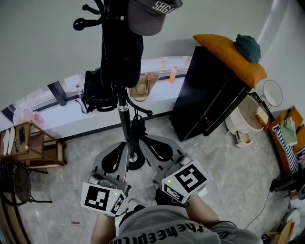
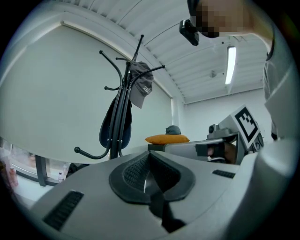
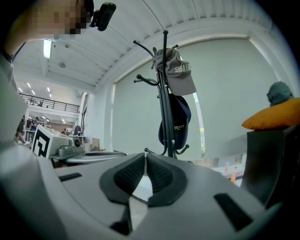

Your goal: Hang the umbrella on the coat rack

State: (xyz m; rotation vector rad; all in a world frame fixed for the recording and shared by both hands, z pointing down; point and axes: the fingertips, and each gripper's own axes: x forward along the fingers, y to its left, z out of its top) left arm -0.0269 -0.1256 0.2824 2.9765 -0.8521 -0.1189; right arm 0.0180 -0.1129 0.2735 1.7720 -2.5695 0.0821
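Observation:
A black coat rack (image 1: 125,119) stands straight ahead, its round base (image 1: 135,164) on the floor just past both grippers. A grey cap (image 1: 152,14) tops it. Below the cap a dark navy item (image 1: 121,52) hangs from a hook, also seen as the navy item (image 3: 174,123); I cannot tell whether it is the umbrella. My left gripper (image 1: 126,147) and right gripper (image 1: 143,143) point level at the pole, side by side. Both are shut with nothing between the jaws, as the left gripper (image 2: 150,155) and right gripper (image 3: 145,157) show close up.
A black cabinet (image 1: 209,95) with an orange cushion (image 1: 228,50) stands right of the rack. Against the low wall ledge lie a black bag (image 1: 97,90) and a woven bag (image 1: 143,86). A wooden stand (image 1: 33,145) is at left, a white bin (image 1: 248,116) at right.

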